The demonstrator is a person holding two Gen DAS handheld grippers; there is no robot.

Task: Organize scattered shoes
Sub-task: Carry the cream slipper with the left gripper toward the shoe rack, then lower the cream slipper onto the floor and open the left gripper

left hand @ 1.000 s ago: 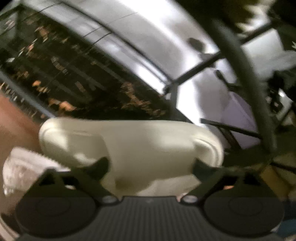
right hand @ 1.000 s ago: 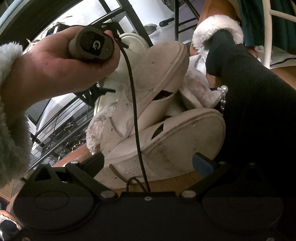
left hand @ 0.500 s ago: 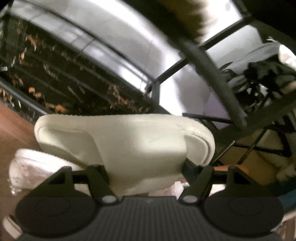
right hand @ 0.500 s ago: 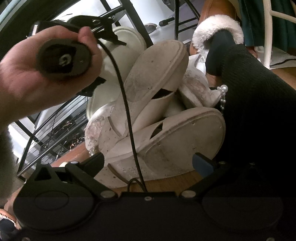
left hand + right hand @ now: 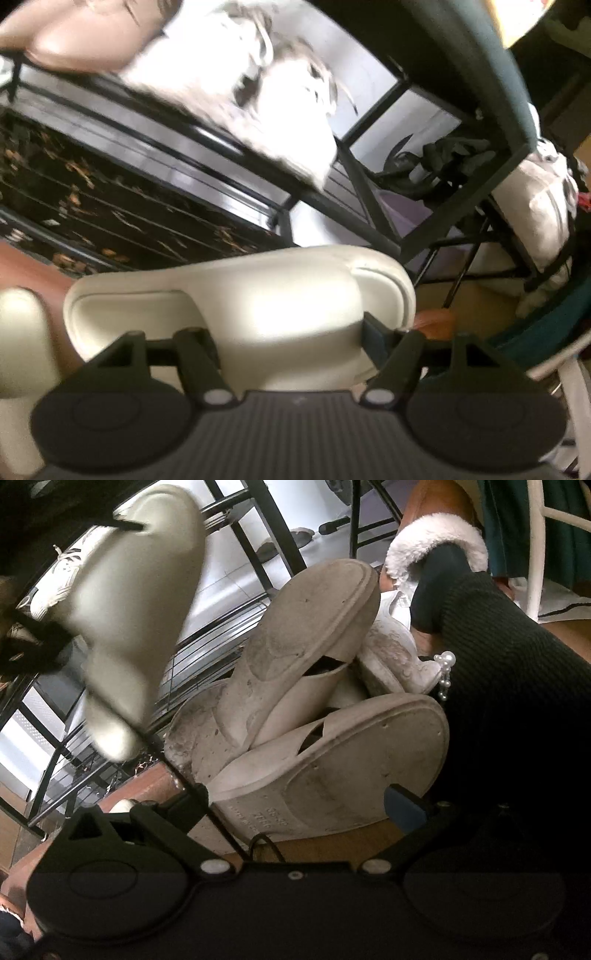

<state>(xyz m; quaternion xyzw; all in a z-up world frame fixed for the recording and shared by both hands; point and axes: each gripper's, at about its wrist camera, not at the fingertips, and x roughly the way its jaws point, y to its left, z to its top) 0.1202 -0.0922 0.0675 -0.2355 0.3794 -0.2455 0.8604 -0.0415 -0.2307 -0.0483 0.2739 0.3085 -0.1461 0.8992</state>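
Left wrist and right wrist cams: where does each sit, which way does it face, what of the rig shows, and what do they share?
Left wrist: on the left gripper, looking along its fingers at the cream slipper they clamp, shoe rack behind; only its own fingers show.
Right wrist: on the right gripper, low over the floor, facing a pile of dirty slippers; its fingers are spread, and a leg shows.
Shared: the held slipper and the rack.
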